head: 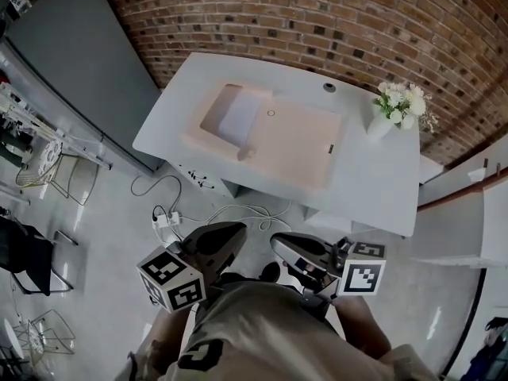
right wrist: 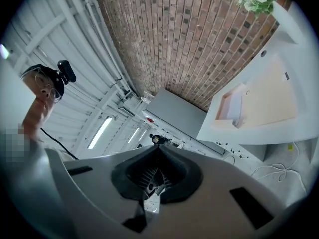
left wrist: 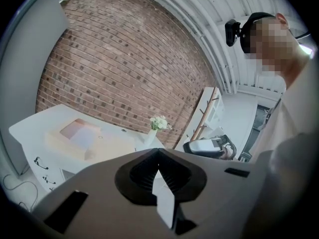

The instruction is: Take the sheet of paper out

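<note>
A flat beige case (head: 290,145) lies on the white table (head: 373,185), with an open recess at its left end. In the recess lies a pale sheet of paper (head: 236,120). The left gripper view also shows the case (left wrist: 107,144) and sheet (left wrist: 82,136), and so does the right gripper view, case (right wrist: 271,101) and sheet (right wrist: 234,106). My left gripper (head: 232,232) and right gripper (head: 278,244) hang close to my body, well short of the table. Both point toward the table, shut and empty, with their jaw tips meeting in the left (left wrist: 158,151) and right (right wrist: 158,146) gripper views.
A white vase of white flowers (head: 397,105) stands at the table's right end, and a small round hole (head: 329,87) is near its back edge. Cables and a power strip (head: 168,219) lie on the floor under the table. Wire chairs (head: 48,165) stand left, and a brick wall (head: 333,22) is behind.
</note>
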